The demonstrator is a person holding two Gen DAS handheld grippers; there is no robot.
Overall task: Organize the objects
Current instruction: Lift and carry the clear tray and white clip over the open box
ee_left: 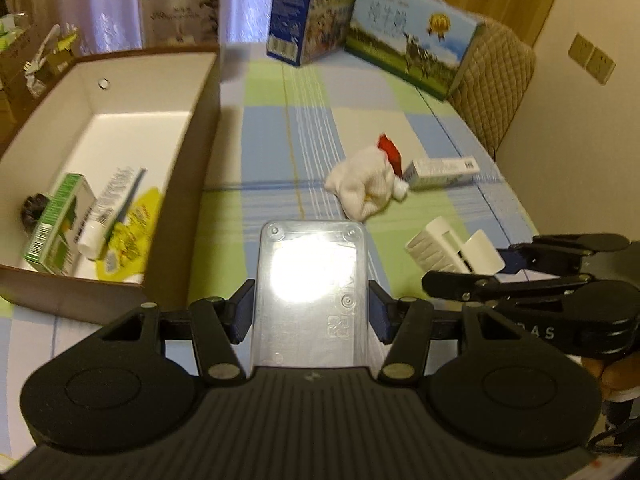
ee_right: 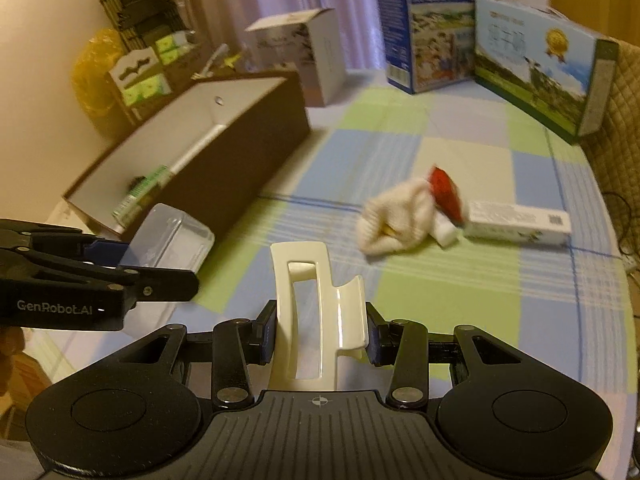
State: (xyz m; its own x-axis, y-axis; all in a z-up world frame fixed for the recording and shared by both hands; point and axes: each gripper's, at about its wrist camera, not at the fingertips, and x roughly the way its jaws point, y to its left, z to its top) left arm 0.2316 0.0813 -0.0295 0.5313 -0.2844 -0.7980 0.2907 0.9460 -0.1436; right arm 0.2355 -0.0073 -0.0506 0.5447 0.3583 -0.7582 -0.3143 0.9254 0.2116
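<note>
A table point(ee_left: 360, 120) under a checked cloth of blue, green and cream squares, seen from both wrist views. The left claw point(ee_left: 310, 312) pinches a clear plastic case point(ee_left: 312, 276) held above the cloth; the right claw point(ee_right: 320, 334) pinches a white clip point(ee_right: 310, 312), also off the cloth. On the left stands an open box point(ee_left: 200, 152), brown outside and white inside, holding a green carton point(ee_left: 54, 224), a tube point(ee_left: 108, 212) and a yellow packet point(ee_left: 136, 228). Near mid-table lie a white sock point(ee_left: 362, 184) with a red part, touching a small carton point(ee_left: 442, 170). At the far edge stand three cartons: a white one point(ee_left: 182, 14), a blue one point(ee_left: 312, 12) and a landscape-printed one point(ee_left: 412, 44). Behind hang pale curtains point(ee_left: 100, 0); a quilted chair back point(ee_left: 504, 92) and a cream wall with sockets point(ee_left: 592, 58) close the right side.
</note>
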